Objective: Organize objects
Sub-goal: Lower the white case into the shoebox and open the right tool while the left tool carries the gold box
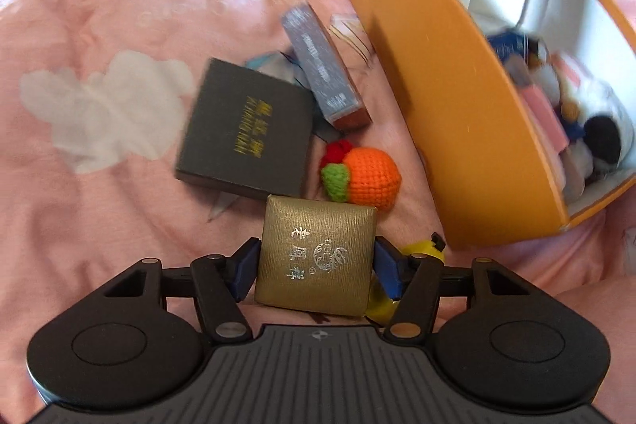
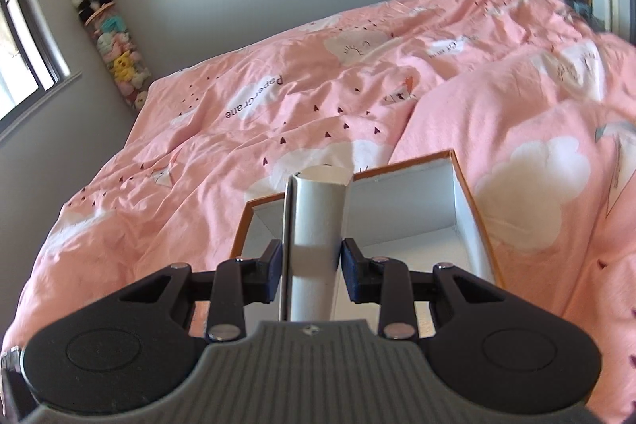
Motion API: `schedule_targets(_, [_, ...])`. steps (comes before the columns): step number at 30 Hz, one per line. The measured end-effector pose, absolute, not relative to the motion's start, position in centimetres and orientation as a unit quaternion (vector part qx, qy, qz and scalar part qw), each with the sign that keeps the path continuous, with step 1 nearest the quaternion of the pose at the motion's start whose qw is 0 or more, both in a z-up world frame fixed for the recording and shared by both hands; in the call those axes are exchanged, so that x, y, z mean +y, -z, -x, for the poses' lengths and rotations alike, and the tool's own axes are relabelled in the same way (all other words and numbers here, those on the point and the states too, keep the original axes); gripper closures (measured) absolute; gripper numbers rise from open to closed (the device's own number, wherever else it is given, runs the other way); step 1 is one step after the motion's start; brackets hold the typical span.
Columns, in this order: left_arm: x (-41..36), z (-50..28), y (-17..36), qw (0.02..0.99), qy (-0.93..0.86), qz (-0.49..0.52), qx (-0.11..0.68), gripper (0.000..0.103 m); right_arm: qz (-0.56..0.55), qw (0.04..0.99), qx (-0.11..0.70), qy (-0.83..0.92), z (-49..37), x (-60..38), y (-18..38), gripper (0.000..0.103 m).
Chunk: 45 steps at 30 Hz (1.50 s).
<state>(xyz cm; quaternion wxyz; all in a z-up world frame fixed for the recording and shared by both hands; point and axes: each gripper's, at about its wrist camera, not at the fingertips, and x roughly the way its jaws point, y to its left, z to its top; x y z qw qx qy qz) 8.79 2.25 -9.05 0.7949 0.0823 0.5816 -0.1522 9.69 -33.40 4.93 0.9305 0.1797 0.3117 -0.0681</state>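
My two wrist cameras look over a bed (image 2: 246, 114) spread with a pink cloud-print duvet, which fills both views. In the right of the left wrist view an orange box (image 1: 449, 130) with white inner walls lies tilted, soft toys (image 1: 596, 130) heaped in its lower end. In the right wrist view my right tongs (image 2: 312, 267) are clamped on a white upright panel (image 2: 314, 225) rising from that same box's white interior, their dark pads pressed to either side of it at frame centre. Left of the box, mid-frame in the left view, lie a black booklet-like box (image 1: 246, 130), a grey slim box (image 1: 322, 62) leaning above it, and a crocheted orange fruit (image 1: 367, 177). At lower centre, the gold box (image 1: 318, 257) sits squarely between my left tongs (image 1: 316, 267), whose blue pads stand just off its two sides, spread apart and not gripping. A yellow item (image 1: 421, 249) peeks out behind the right pad.
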Motion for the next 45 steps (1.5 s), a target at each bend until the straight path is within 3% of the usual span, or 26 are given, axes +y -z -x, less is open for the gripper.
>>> schedule_targets(13, [2.7, -12.4, 1.7, 0.858, 0.142, -0.018, 0.493, 0.034, -0.266, 0.913, 0.300, 0.081, -12.7, -33.6, -0.6, 0.069])
schedule_targets(29, [-1.8, -15.2, -1.5, 0.880, 0.184, -0.052, 0.434, 0.034, -0.311, 0.847, 0.422, 0.092, -11.7, -37.3, 1.6, 0.064])
schedule_targets(34, [-3.1, -15.8, -2.1, 0.882, 0.200, -0.069, 0.421, 0.034, -0.278, 0.830, 0.476, 0.081, -11.9, -37.8, 1.9, 0.060])
schedule_targets(45, [-6.0, -16.9, -2.1, 0.878, 0.239, -0.097, 0.403, 0.034, -0.034, 0.843, 0.537, -0.017, -13.6, -35.8, -0.5, 0.062])
